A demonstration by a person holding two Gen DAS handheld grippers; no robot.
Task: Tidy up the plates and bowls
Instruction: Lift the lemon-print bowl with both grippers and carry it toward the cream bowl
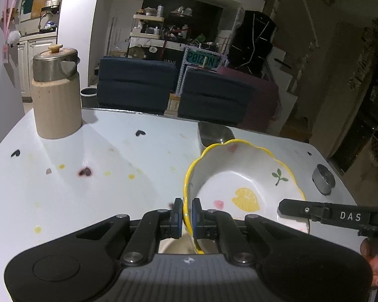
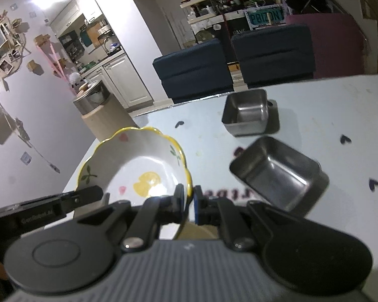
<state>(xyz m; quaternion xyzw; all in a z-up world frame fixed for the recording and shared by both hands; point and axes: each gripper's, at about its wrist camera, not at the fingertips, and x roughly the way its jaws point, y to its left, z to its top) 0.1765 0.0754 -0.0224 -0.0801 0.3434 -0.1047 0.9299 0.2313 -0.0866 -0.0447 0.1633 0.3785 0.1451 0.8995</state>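
Note:
A white bowl (image 1: 244,181) with a wavy yellow rim and lemon, leaf and heart prints is held between both grippers over the white table (image 1: 113,176). My left gripper (image 1: 187,211) is shut on the bowl's left rim, one pad inside and one outside. In the right wrist view the same bowl (image 2: 138,166) sits tilted, and my right gripper (image 2: 189,201) is shut on its right rim. The other gripper's black finger shows at each view's edge. Something beige (image 1: 178,246) shows below the bowl; I cannot tell what it is.
Two square steel containers (image 2: 246,110) (image 2: 279,173) stand on the table right of the bowl. A round metal piece (image 1: 323,178) lies near the right edge. A wooden canister topped by a lidded metal pot (image 1: 55,95) stands at the far left corner. Dark chairs (image 1: 136,83) line the far side.

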